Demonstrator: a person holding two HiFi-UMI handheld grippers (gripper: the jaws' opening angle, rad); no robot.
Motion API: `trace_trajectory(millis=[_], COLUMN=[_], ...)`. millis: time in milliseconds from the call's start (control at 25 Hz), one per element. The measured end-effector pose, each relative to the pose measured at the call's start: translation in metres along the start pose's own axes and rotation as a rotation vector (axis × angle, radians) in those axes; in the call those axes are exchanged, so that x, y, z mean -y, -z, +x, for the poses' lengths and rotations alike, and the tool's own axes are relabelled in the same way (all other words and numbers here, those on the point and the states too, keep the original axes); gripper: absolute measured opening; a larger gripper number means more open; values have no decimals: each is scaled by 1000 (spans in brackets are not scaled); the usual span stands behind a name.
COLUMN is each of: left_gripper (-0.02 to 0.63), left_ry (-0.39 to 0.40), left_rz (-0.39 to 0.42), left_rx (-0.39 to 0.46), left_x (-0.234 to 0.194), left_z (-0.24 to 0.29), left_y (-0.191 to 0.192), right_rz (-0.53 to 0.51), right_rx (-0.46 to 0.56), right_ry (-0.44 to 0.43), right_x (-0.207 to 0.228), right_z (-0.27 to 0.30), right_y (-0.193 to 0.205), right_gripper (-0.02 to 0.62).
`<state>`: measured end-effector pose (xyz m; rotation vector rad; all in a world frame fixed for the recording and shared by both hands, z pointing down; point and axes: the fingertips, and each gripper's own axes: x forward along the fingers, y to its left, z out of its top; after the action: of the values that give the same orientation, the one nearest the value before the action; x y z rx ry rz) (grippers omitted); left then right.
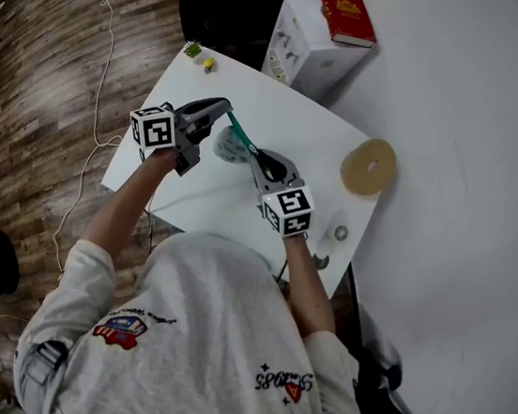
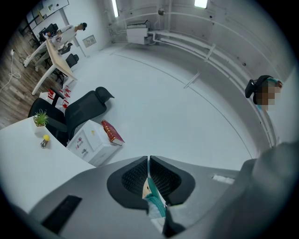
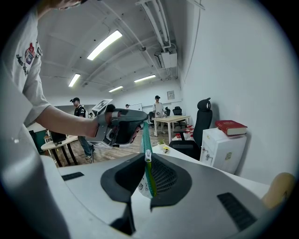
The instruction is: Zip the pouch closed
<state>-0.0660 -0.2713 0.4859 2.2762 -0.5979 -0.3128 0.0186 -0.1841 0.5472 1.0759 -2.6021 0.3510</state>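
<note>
**Pouch strung in mid-air: watch for slip at either pinch**

Found the pouch point(image 1: 232, 145) lifted clear of the table point(image 1: 239, 218), stretched between left gripper point(image 1: 225, 109) and right gripper point(image 1: 259, 156). Noted both sets of jaws pressed together on its teal zipper edge, the left at the far end, the right beside the slider point(image 3: 147, 155).

Could drag cloth instead of closing teeth if pinched on tape, not the pull tab; cannot tell which. Might also slide out of the left clamp under a hard tug, given so thin a bite.

From the head view, got the span and hanging white body only. From the right gripper view, got the slider at the jaw mouth. From the left gripper view, just a teal scrap between pads.
</note>
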Motion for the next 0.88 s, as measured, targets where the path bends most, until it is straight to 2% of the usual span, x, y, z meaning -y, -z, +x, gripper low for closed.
trace_trajectory(millis=[400,720,880], left_gripper=[17,17,17], left_ry=[-31,-56,-71], left_rz=[-29,-10,18], left_rx=[106,84,67], left_x=[-14,-15,-13], left_z=[-25,-30,-34], left_y=[-32,-26,-20], right_rz=[14,30,87], right_rx=[-50,-73,-72], right_ry=[0,-10,-7], right_x=[0,-1,1], right_z=[-6,-2,2], right_y=[24,32,35], right_gripper=[43,44,48])
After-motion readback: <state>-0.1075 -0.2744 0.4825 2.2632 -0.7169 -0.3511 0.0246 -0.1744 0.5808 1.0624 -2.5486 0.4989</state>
